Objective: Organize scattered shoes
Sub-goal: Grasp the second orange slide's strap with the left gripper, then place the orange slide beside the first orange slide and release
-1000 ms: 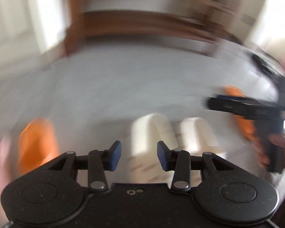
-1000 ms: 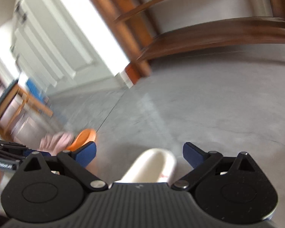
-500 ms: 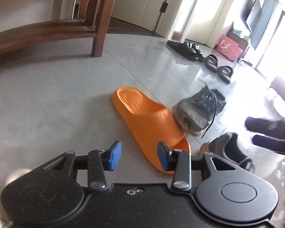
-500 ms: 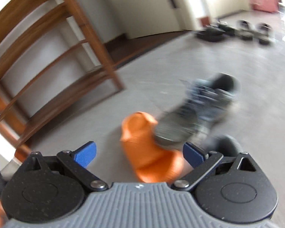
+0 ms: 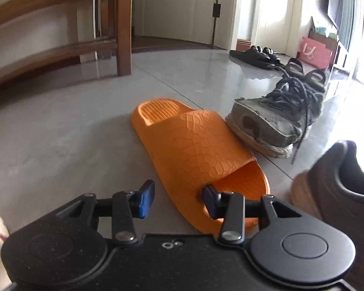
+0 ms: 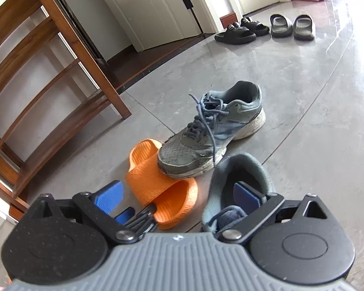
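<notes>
Orange moulded-foam slide sandal [image 6: 157, 189]: upright on the grey floor, crackle-textured strap, ribbed footbed. Worn grey lace-up sneaker with white sole [image 6: 213, 133]: upright, laces loose, toe touching the sandal's side. Second grey sneaker [image 6: 237, 181]: just beside both, padded collar nearest the right wrist view. Two pairs of black slides [image 6: 267, 28]: lined up near the far doorway.
</notes>
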A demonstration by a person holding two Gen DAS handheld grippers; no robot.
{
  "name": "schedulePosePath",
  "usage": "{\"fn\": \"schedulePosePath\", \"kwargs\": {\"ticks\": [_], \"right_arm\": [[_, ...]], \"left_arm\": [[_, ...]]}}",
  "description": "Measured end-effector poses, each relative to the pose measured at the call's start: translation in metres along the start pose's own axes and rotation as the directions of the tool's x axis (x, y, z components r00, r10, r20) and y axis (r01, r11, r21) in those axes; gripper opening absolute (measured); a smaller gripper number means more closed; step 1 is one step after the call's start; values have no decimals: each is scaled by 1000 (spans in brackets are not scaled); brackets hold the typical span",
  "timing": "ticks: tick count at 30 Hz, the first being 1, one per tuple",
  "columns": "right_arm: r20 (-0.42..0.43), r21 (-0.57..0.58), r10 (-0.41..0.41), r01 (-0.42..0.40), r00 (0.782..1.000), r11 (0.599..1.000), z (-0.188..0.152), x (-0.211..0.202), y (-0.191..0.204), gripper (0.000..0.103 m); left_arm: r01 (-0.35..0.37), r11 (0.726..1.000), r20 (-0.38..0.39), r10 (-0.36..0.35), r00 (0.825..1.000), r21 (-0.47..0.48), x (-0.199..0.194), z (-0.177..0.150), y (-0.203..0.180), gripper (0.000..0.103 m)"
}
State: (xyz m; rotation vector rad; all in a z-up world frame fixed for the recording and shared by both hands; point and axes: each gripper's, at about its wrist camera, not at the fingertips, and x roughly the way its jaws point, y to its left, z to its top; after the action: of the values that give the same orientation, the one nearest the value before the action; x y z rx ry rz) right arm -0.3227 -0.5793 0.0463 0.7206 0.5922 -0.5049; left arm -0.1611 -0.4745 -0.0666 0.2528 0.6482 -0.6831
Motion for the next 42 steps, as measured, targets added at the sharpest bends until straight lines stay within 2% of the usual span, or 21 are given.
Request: {"fn": "schedulePosePath", "kwargs": {"ticks": [1,2,5,8,13,21,25,32,39,42], "right_arm": [[0,3,8,-8,1000,1000,-1,1,1,99],[-1,4,16,-16,1000,1000,-1,2,3,99],[-6,8,36,-36,999,999,-4,4,5,99],[-6,-6,48,-48,999,999,-5,5,7,99],[2,-76,65,-64,998,995,-6,11,18,99],[-9,-120,139,-139,990,983,-12,28,53,99],[-34,-158,197,-200,980,967,-19,38,81,99],[-99,-282,268,-286,958,916,-41,61,142,99],[-159,-338,333,-368,930,866,-62,92,206,99],[-195,-370,368,-415,909,831,-75,101,237,99]], "left_arm": [[-5,1000,7,4,1000,9,1,1,-1,34],[-5,1000,8,5,1000,15,2,2,-1,23],[18,1000,-8,-18,1000,0,7,8,8,21],[2,1000,13,-2,1000,-18,3,13,21,17],[-31,997,133,40,990,-67,-31,34,56,11],[-111,983,184,137,973,-143,-67,46,111,11],[-189,964,198,225,954,-186,-88,41,139,11],[-337,905,187,389,902,-258,-139,19,194,11],[-457,846,182,512,839,-273,-204,-11,245,11],[-506,806,152,566,810,-306,-226,-29,270,11]]}}
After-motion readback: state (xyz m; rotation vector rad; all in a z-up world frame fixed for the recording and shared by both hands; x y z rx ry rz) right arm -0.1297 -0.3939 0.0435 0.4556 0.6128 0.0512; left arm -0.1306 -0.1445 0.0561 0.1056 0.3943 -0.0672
